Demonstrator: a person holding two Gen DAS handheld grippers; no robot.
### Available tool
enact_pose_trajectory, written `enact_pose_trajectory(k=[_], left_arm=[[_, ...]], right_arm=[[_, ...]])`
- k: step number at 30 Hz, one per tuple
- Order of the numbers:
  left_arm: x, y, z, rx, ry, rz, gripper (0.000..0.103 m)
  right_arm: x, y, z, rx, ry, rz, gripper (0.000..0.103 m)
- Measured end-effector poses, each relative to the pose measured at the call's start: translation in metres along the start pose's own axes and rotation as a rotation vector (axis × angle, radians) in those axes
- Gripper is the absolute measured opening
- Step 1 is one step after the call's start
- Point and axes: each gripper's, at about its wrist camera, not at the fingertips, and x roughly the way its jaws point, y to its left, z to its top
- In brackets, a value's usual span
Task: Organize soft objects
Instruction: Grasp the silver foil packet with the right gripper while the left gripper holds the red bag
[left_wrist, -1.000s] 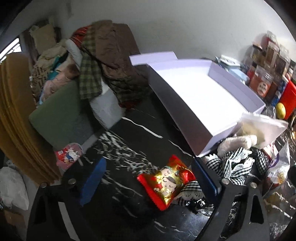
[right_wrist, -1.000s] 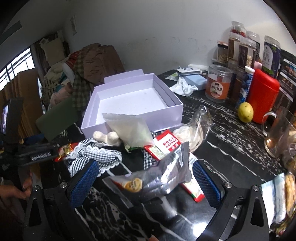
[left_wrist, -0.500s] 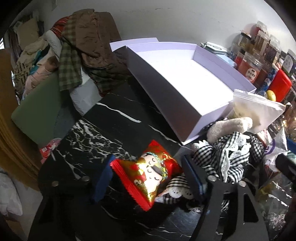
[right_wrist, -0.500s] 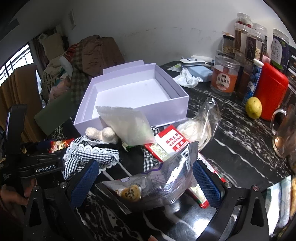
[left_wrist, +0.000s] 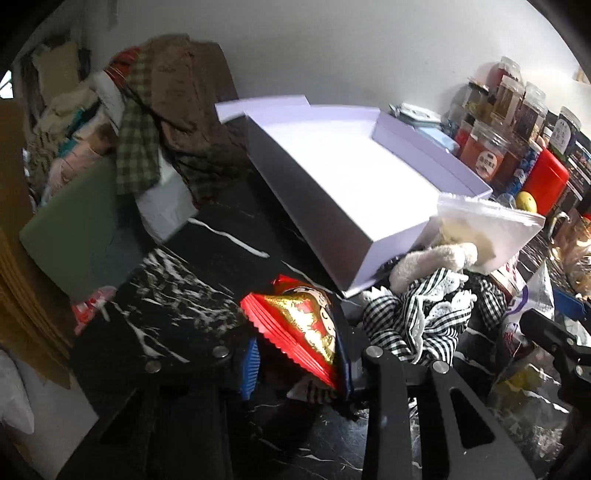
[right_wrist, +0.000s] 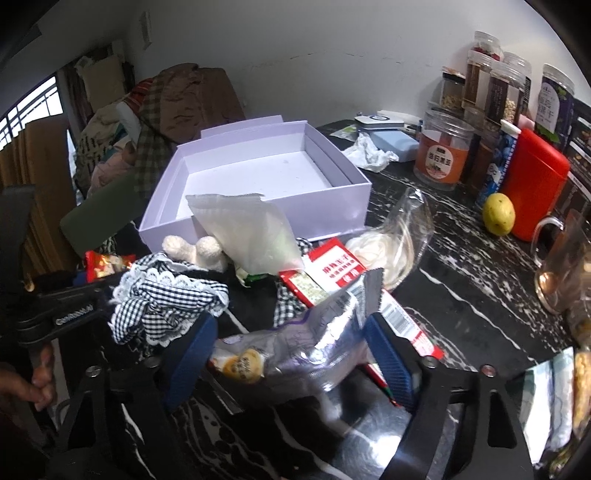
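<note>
My left gripper (left_wrist: 297, 356) is shut on a red and gold snack packet (left_wrist: 295, 317), which stands on edge between the blue pads over the black marble table (left_wrist: 177, 314). Just right of it lie a black-and-white checked cloth (left_wrist: 417, 317) and a cream plush toy (left_wrist: 432, 258), against the open lilac box (left_wrist: 332, 229). My right gripper (right_wrist: 291, 354) has a silver and purple snack bag (right_wrist: 295, 339) between its jaws; they are closing, and the pads touch both ends of the bag. A white zip bag (right_wrist: 251, 229) leans on the box (right_wrist: 332, 210).
Jars (right_wrist: 443, 158), a red canister (right_wrist: 535, 184), a lemon (right_wrist: 498, 214) and a glass mug (right_wrist: 561, 258) crowd the right side. A red and white packet (right_wrist: 332, 269) and a clear bag (right_wrist: 399, 236) lie mid-table. Piled clothes (left_wrist: 173, 118) and a green cushion (left_wrist: 74, 221) sit beyond the left edge.
The left jaws closed on the red and gold packet, tipping it onto its edge. The right jaws narrowed around the silver bag. Both hands stayed roughly in place.
</note>
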Motion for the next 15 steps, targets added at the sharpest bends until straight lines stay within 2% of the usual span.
enact_pose_trajectory(k=[2, 7, 10, 13, 15], left_arm=[[-0.006, -0.002, -0.001, 0.009, -0.021, 0.001, 0.034], [-0.020, -0.009, 0.000, 0.014, -0.049, -0.019, 0.034], [-0.029, -0.013, -0.001, 0.023, -0.059, -0.031, 0.034], [-0.040, -0.017, -0.005, 0.030, -0.070, -0.036, 0.034], [-0.047, -0.018, -0.008, 0.032, -0.076, -0.039, 0.033]], right_arm=[[-0.001, -0.004, -0.002, 0.010, 0.007, -0.011, 0.067], [-0.005, -0.017, -0.009, 0.050, 0.038, -0.005, 0.057], [-0.002, -0.021, -0.018, 0.087, 0.085, 0.007, 0.058], [0.000, -0.024, -0.027, 0.124, 0.114, 0.014, 0.071], [-0.002, -0.023, -0.030, 0.132, 0.117, 0.017, 0.072]])
